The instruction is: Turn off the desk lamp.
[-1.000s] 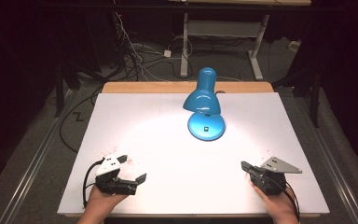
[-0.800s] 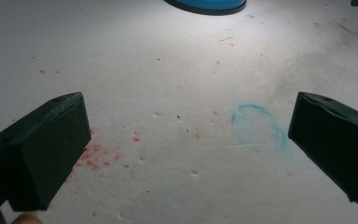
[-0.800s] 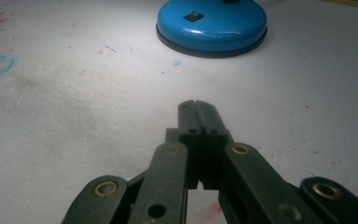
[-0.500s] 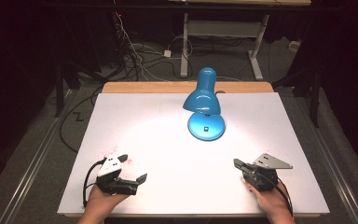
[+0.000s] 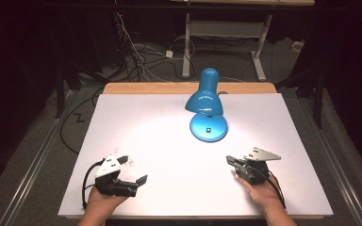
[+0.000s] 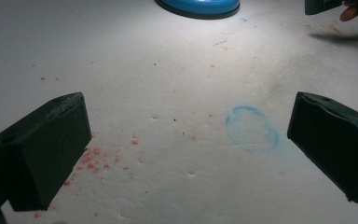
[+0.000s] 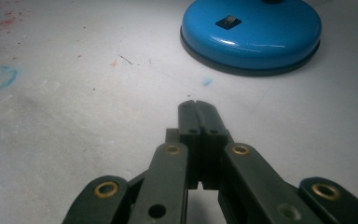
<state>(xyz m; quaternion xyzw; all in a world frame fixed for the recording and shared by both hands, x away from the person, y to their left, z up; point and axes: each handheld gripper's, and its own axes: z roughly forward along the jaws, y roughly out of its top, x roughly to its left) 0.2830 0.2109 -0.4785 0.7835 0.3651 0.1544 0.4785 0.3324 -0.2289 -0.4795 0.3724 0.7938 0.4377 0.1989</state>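
Observation:
A blue desk lamp (image 5: 207, 101) stands lit at the back centre of the white table (image 5: 160, 141), its round base (image 7: 251, 35) with a small black switch just ahead of my right gripper (image 7: 196, 103). That gripper (image 5: 229, 160) is at the front right, jaws pressed together with nothing between them. At the front left, my left gripper (image 5: 133, 170) rests low over the table with its jaws wide apart; its two black fingers (image 6: 42, 154) frame bare tabletop. The lamp's base (image 6: 198, 7) shows at the top edge of the left gripper view.
Red specks and a faint blue ring (image 6: 251, 128) stain the tabletop. A wooden strip (image 5: 188, 88) edges the far side. Beyond it are cables on the floor (image 5: 136, 52) and a white table frame (image 5: 226, 33). The room around is dark.
My right gripper has slid left and slightly forward toward the lamp's base. The left gripper has stayed in place.

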